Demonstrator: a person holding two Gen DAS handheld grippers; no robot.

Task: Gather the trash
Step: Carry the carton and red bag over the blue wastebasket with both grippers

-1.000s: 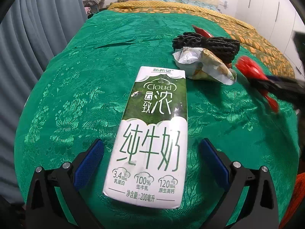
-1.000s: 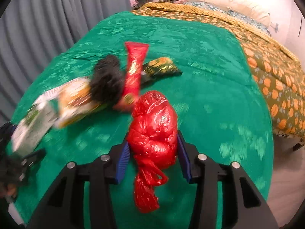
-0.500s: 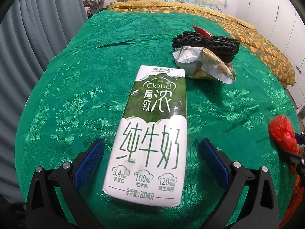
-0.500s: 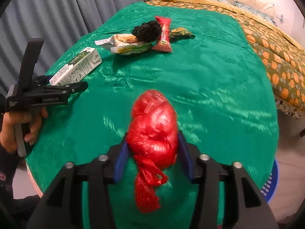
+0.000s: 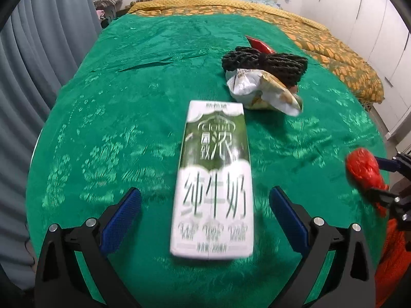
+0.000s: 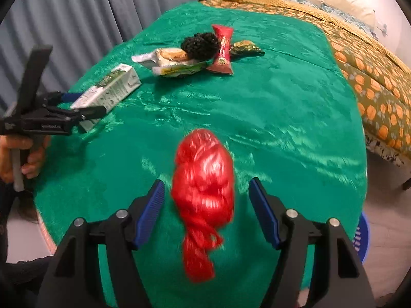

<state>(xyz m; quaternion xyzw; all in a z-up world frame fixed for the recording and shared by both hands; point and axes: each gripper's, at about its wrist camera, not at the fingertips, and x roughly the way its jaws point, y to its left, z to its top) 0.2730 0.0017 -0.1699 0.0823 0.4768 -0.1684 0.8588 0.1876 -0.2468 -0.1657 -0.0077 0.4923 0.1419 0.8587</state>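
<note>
- Down at the right edge of the right wrist view, a blue basket [image 6: 363,233] sits on the floor beside the green cloth [image 6: 269,107]; its contents are hidden.
- Right gripper [image 6: 206,205]: its jaws have just been opening, and the blue pads now stand clear on both sides of the red plastic bag [image 6: 203,187], blurred, between them.
- Left gripper [image 5: 205,220]: jaws wide apart, the milk carton [image 5: 213,179] lying flat on the cloth between them, untouched.
- Beyond the carton lie a crumpled snack wrapper [image 5: 264,92], a black knotted bundle [image 5: 264,61] and a red packet [image 5: 258,43].
- Only the right wrist view shows the hand [image 6: 23,156] holding the left gripper and a gold-green wrapper [image 6: 245,47] beside the red packet.
</note>
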